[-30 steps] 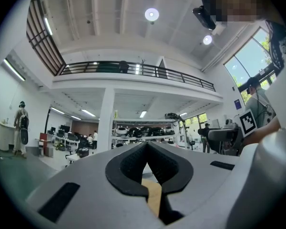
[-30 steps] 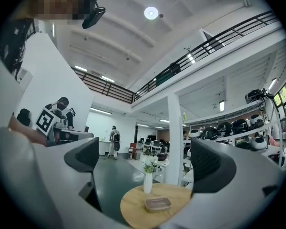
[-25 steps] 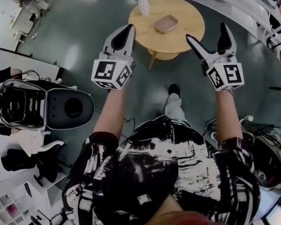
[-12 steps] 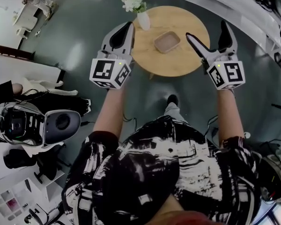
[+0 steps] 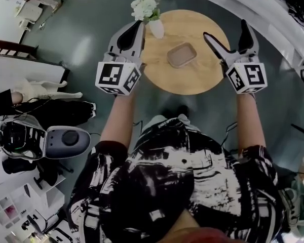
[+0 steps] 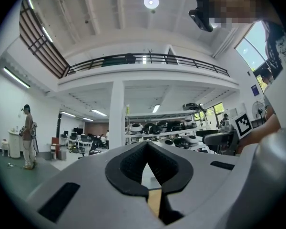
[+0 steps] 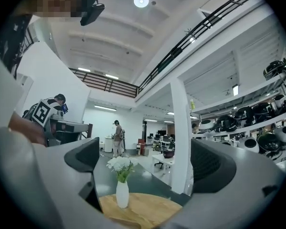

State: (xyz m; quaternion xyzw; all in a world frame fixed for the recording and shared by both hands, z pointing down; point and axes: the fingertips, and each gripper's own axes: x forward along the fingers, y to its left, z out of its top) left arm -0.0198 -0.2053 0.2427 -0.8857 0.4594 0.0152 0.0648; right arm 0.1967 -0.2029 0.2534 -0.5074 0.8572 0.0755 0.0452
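**While standing at a round wooden table (image 5: pixel 192 80), holds out two empty hand-held grippers**

Holds the left hand-held gripper (image 5: pixel 137 29) out at the table's left rim, clear of the top, with its jaws pressed together and nothing clamped between them. Shows the same in the left gripper view: dark pads (image 6: pixel 128 163) meeting in a closed seam, with only a sliver of tan table (image 6: pixel 154 202) in the notch below.

Holds the right hand-held gripper (image 5: pixel 225 32) out over the table's right side, with its jaws spread wide and gripping nothing. Looks, in the right gripper view, between the parted pads (image 7: pixel 83 154) at a white vase (image 7: pixel 122 193) of white flowers (image 7: pixel 120 165), upright on the table (image 7: pixel 150 213) and well short of either pad.

Finds, in the head view, a shallow brown tray (image 5: pixel 181 54) lying near the middle of the table, between the two hand-held grippers and touching neither. Finds the vase (image 5: pixel 156 28) near the far left rim, just beside the left hand-held gripper's tip, with the flowers (image 5: pixel 146 5) spreading past the table's edge.

Stands on a dark grey floor (image 5: pixel 91 49) in a black-and-white patterned shirt (image 5: pixel 182 186). Has a white, rounded machine (image 5: pixel 66 138) lying on the floor to the left, well apart from the table. Catches a distant person (image 7: pixel 117 137) standing far down the hall.
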